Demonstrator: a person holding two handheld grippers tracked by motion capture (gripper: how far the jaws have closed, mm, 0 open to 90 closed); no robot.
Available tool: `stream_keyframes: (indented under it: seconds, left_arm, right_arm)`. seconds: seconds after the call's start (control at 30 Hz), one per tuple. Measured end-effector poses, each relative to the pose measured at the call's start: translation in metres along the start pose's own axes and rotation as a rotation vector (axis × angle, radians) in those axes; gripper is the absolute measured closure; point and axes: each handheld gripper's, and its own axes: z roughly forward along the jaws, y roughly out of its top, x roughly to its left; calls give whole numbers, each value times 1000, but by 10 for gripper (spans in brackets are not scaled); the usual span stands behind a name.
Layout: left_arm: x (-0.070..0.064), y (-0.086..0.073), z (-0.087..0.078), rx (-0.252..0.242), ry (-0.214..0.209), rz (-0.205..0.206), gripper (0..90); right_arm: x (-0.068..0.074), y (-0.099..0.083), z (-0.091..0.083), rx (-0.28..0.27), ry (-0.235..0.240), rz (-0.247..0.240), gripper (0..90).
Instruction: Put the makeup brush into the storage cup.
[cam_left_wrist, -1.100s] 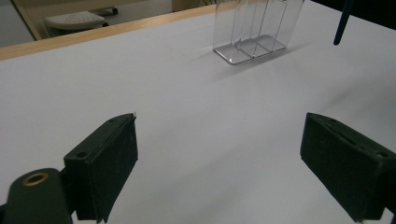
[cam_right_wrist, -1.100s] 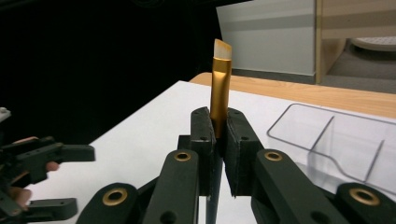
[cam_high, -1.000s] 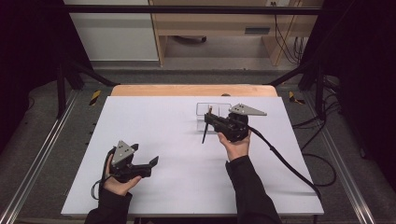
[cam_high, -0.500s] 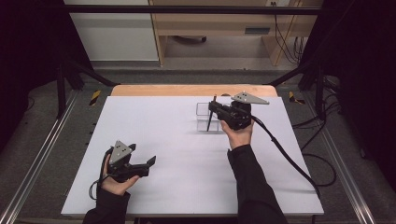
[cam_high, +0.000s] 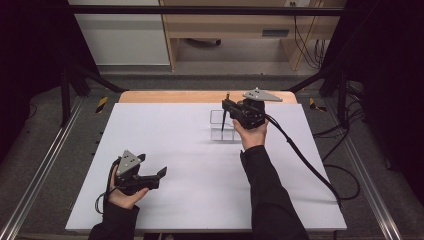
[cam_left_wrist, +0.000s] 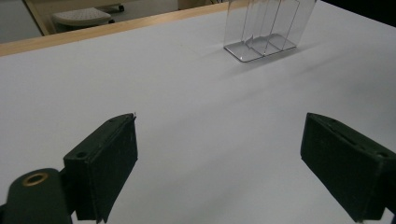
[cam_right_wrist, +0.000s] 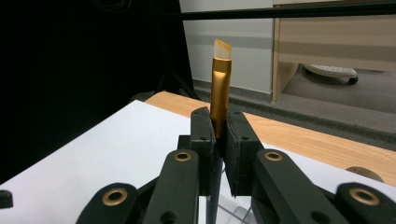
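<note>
The right claw (cam_right_wrist: 215, 140) is clamped on a slim makeup brush (cam_right_wrist: 220, 88), held upright over the clear organizer (cam_high: 223, 126) on the worktop (cam_high: 165, 135). It is probably light, stiff and slippery; gripping mid-handle suits it. The left claw (cam_left_wrist: 219, 158) gapes, holding nothing.

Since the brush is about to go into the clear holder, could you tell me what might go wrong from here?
The right gripper pinches the brush on a short stretch of its gold ferrule, so it could pivot or slip between the fingers on contact. The clear holder is light-looking with narrow slots and nothing steadies it; a misaimed handle tip could catch a divider and push or tip it. The left gripper rests open, far from it.
</note>
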Motion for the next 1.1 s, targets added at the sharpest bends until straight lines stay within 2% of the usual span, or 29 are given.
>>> stream_keyframes:
  seconds: [0.33,0.77,1.1]
  left_arm:
    - [0,1,-1,-2,-5,2,99]
    - [-1,1,-1,-3,-9,7,96]
    - [-3,1,0,4,-9,18,95]
  right_arm:
    - [-7,10,10,-11,-40,-1,833]
    - [-10,19,21,-30,-46,2,833]
    - [-12,19,35,-19,-62,-3,833]
